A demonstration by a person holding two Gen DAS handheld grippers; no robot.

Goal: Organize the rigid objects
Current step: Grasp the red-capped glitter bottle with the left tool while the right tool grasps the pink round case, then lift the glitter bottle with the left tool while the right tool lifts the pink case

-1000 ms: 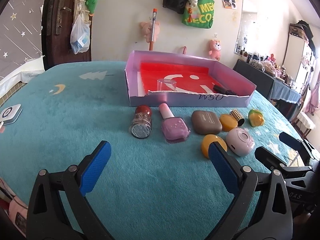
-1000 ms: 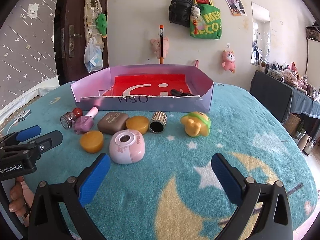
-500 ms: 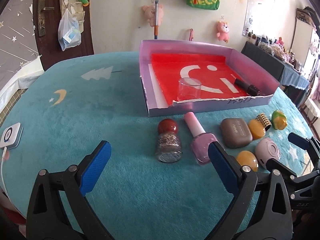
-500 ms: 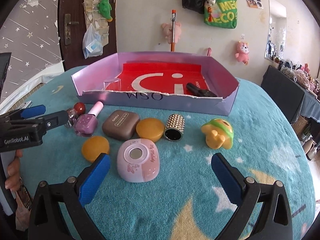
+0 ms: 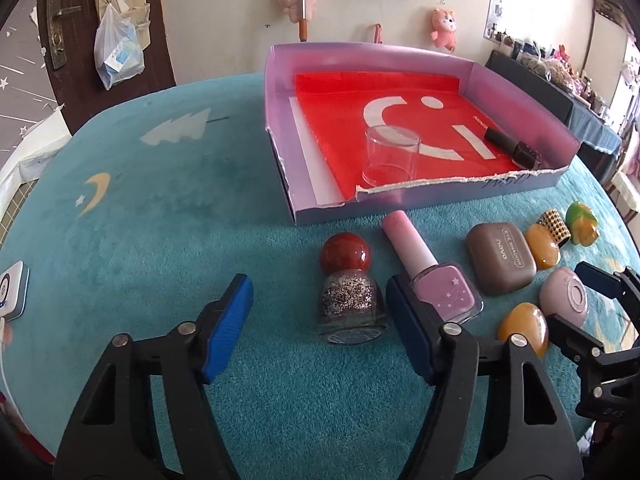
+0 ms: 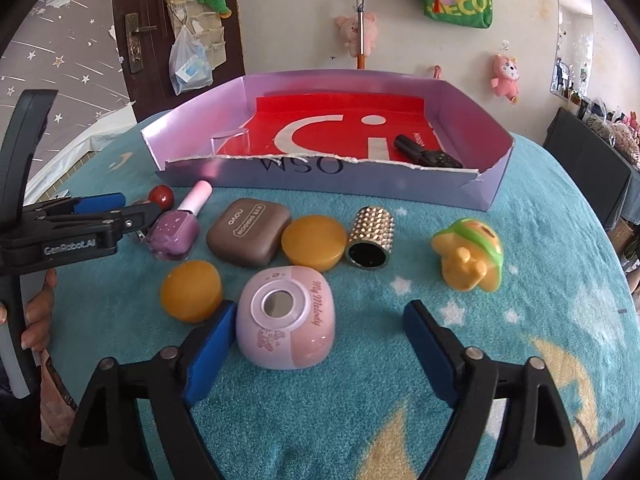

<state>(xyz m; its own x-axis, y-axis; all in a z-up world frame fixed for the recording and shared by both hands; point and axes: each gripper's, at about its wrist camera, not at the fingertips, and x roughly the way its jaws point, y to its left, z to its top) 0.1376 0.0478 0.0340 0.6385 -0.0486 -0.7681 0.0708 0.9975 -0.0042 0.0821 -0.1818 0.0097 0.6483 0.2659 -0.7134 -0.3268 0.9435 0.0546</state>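
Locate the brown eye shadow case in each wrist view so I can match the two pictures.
Left wrist: brown eye shadow case lies right of centre, right of the purple nail polish bottle.
Right wrist: it lies left of centre, again just right of that bottle.
Shared landmark: the lilac box behind it.

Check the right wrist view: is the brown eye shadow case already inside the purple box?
No, the brown eye shadow case lies on the teal cover in front of the purple box, outside its torn front wall.
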